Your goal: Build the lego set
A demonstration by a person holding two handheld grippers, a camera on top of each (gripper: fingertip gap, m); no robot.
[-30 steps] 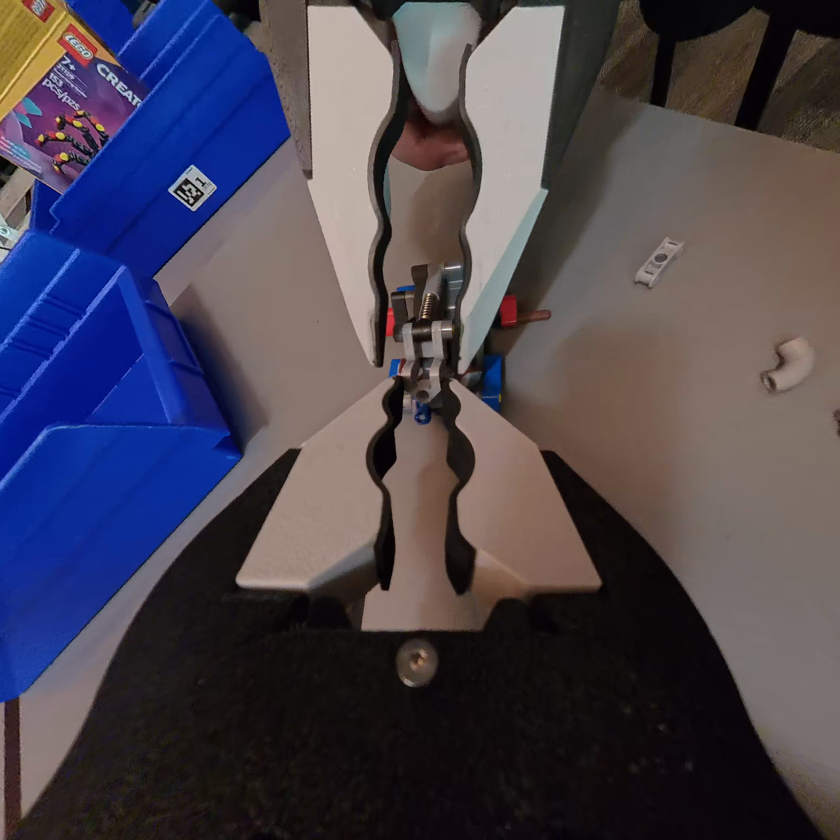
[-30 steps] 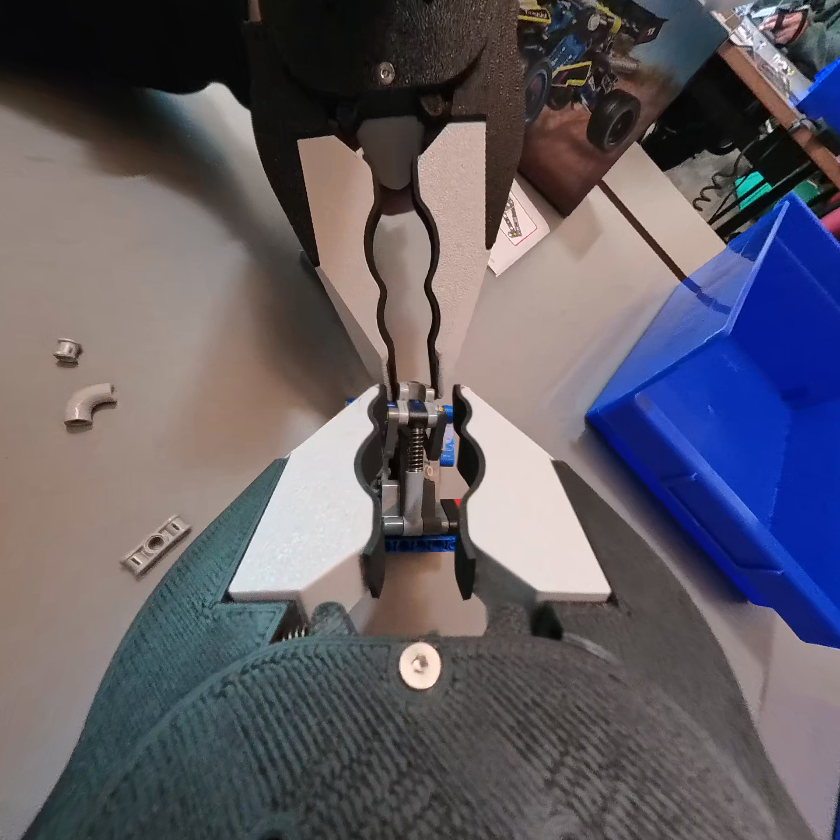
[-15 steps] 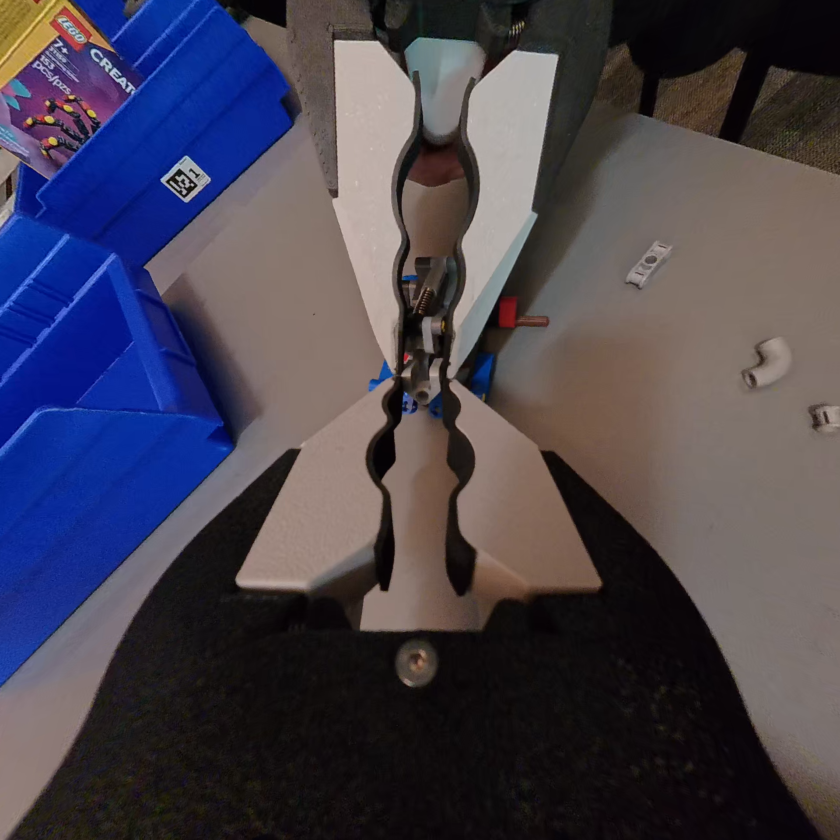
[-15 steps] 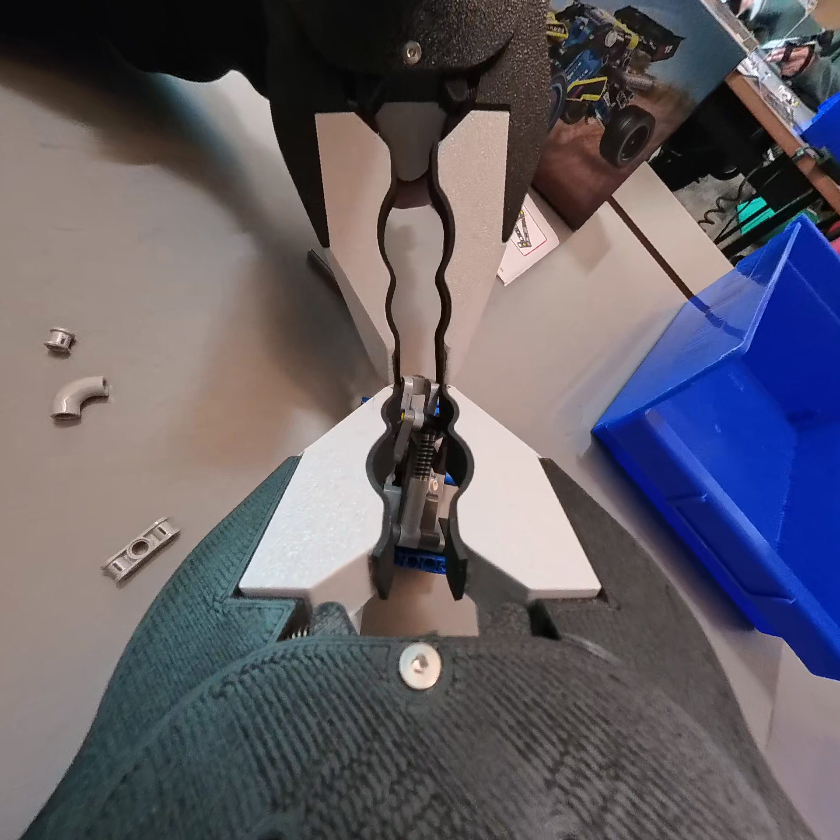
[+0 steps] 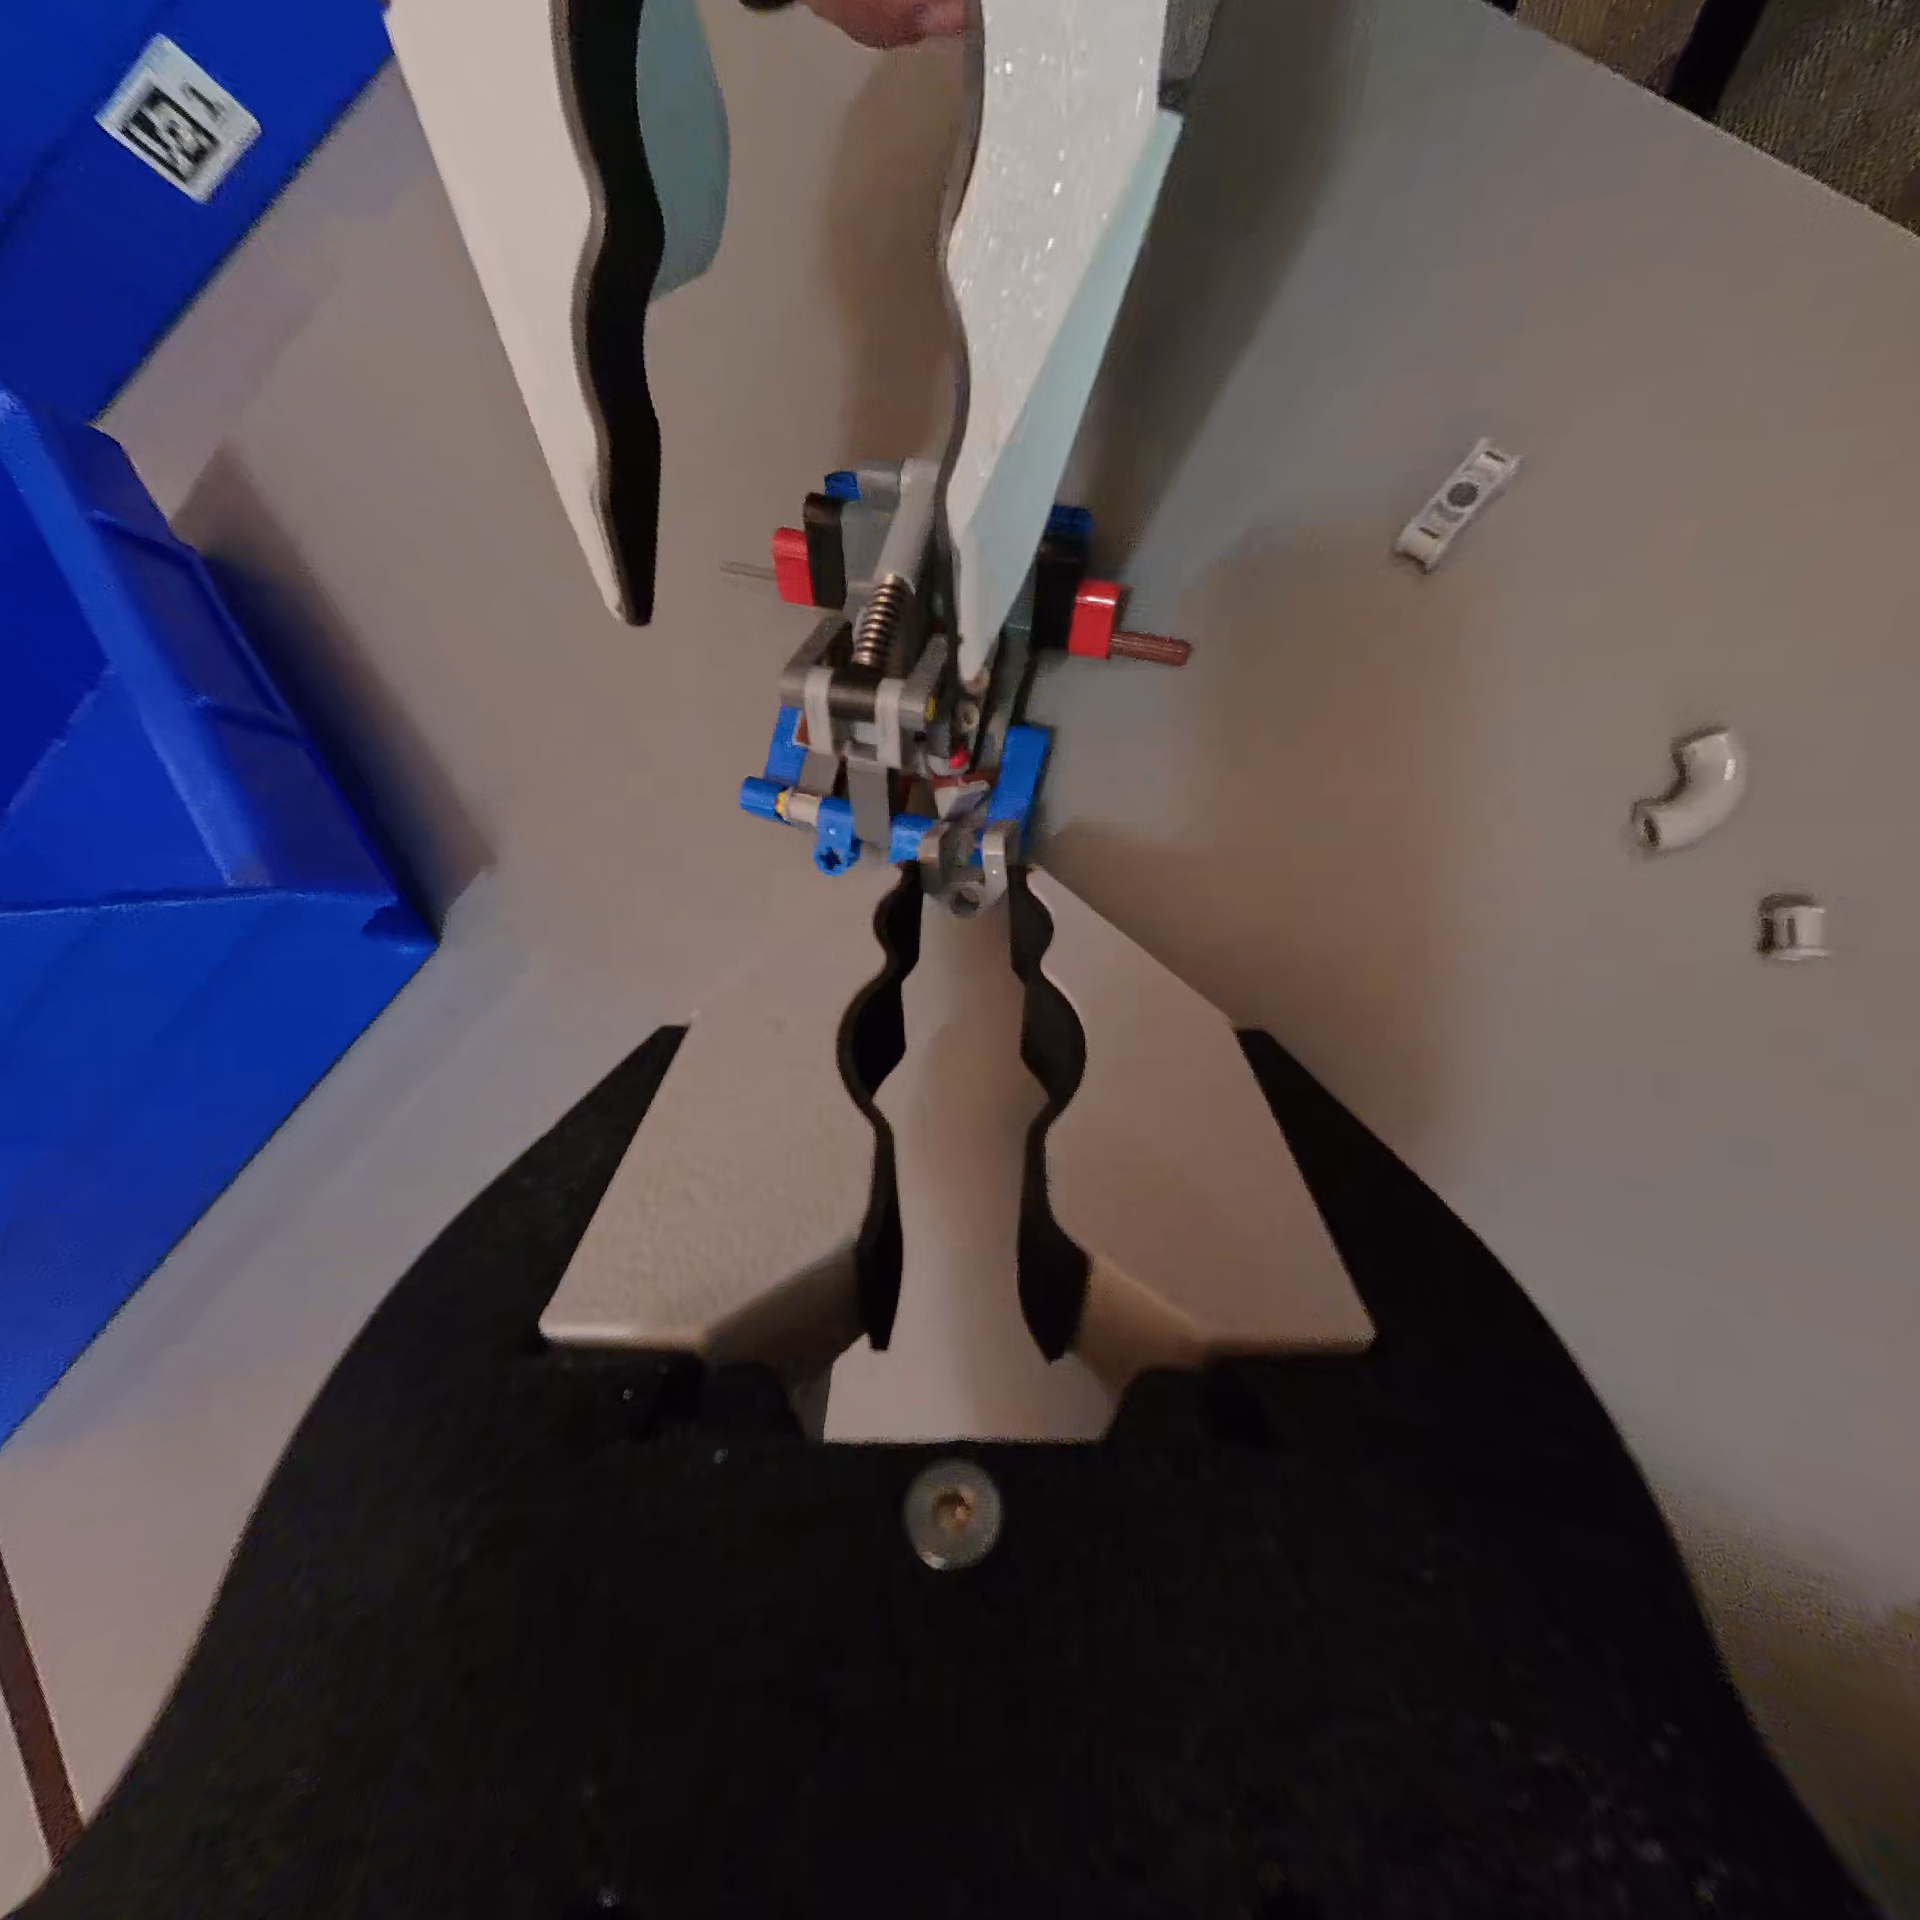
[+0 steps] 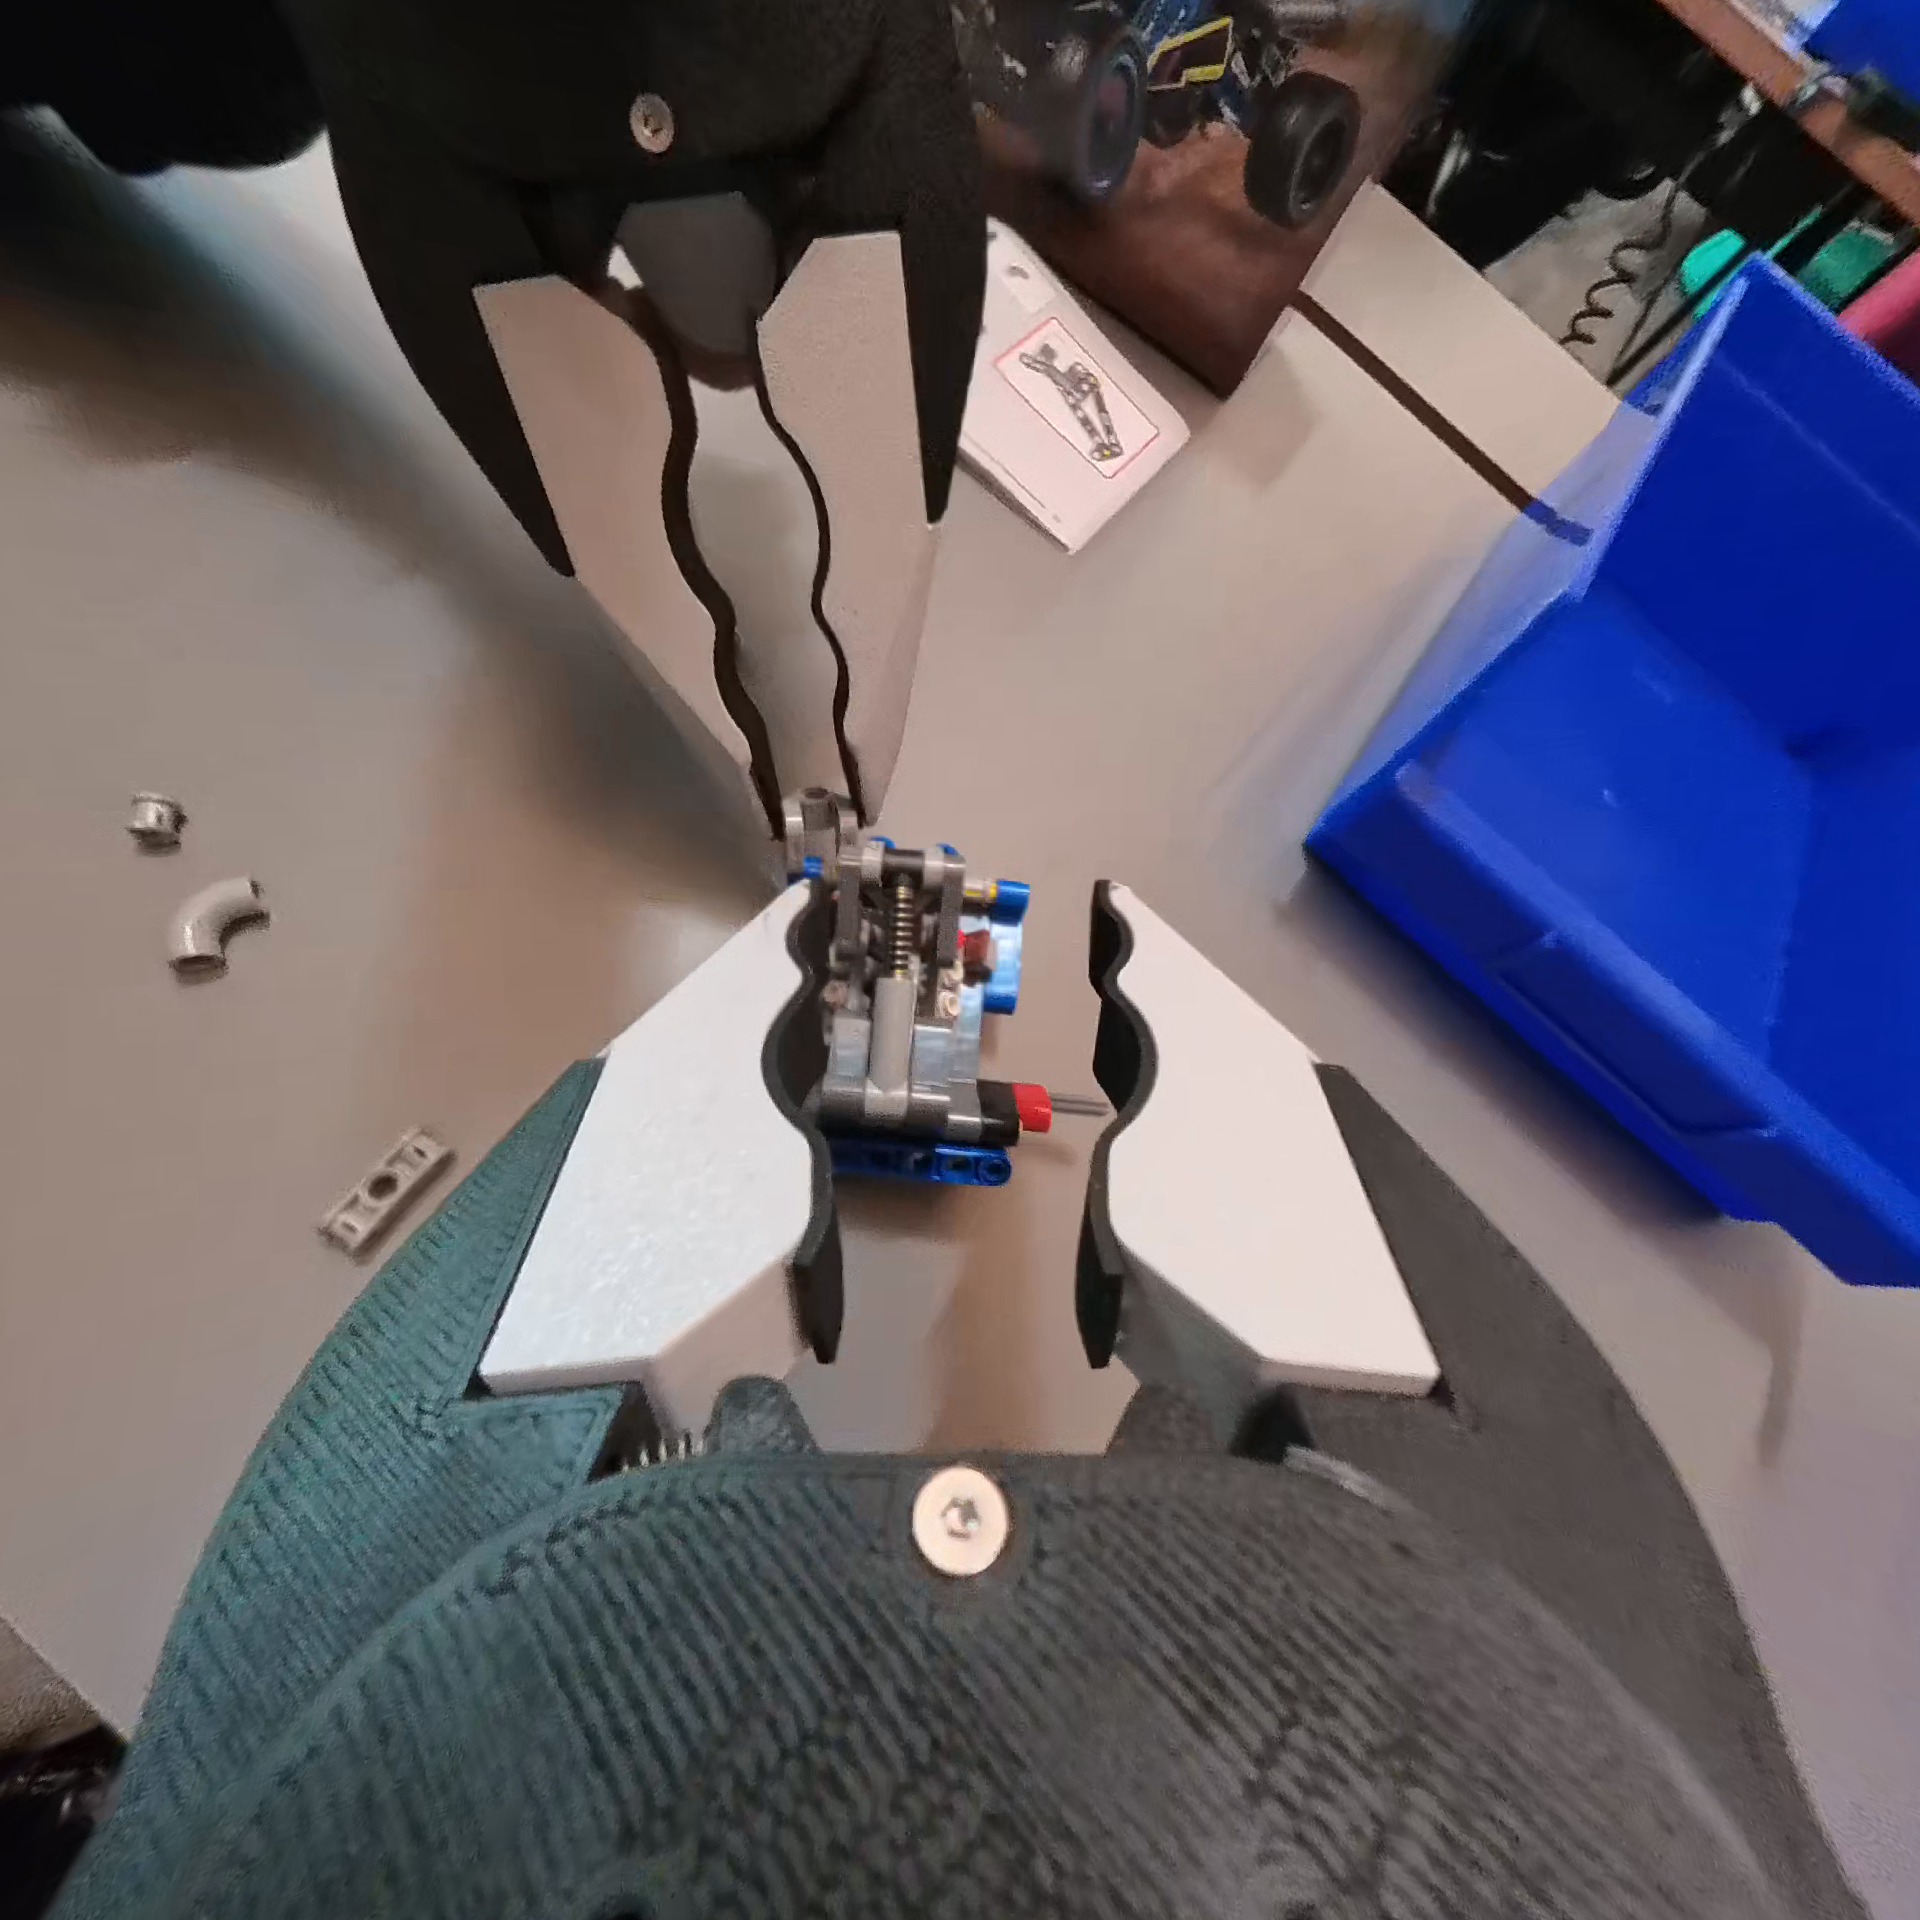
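Between blue bins [image 6: 1662, 831], left tool [image 5: 961, 894] clenched on brick assembly [image 5: 894, 717] (right tool [image 6: 951, 1039] released).

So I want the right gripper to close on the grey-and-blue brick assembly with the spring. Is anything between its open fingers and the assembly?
Nothing visible. The grey-and-blue brick assembly already sits between the right gripper's open fingers, against the left one; the other stands clear. The left gripper pinches its far grey end.
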